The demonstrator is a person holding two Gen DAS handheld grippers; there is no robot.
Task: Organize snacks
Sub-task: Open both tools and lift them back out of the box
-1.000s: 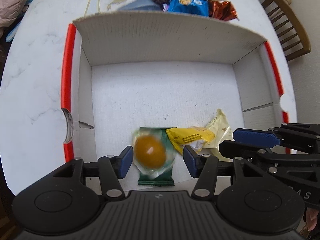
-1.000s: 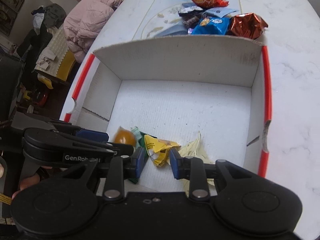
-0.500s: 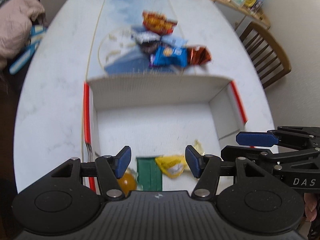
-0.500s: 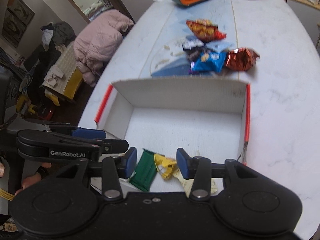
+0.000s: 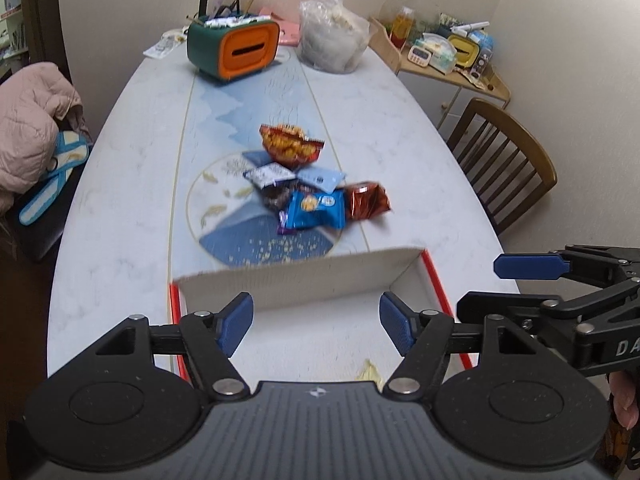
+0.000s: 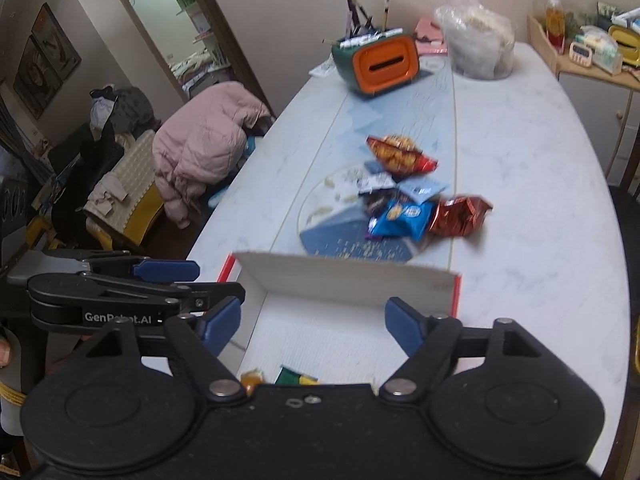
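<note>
Drop step done by my read: both grippers empty, left gripper point(image 5: 316, 326) and right gripper point(image 6: 313, 326) fingers apart and opening over the box point(image 5: 304, 276). Snack pile point(image 5: 310, 188) lies on the desk beyond the fingers. Next: I'd reach ahead, grab one packet.

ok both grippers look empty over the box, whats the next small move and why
Probably reach the right gripper forward over the box's far wall toward the blue packet, the nearest of the loose snacks on the table. Both grippers' jaws are opening with nothing between them, and a few snacks already lie in the box.
</note>
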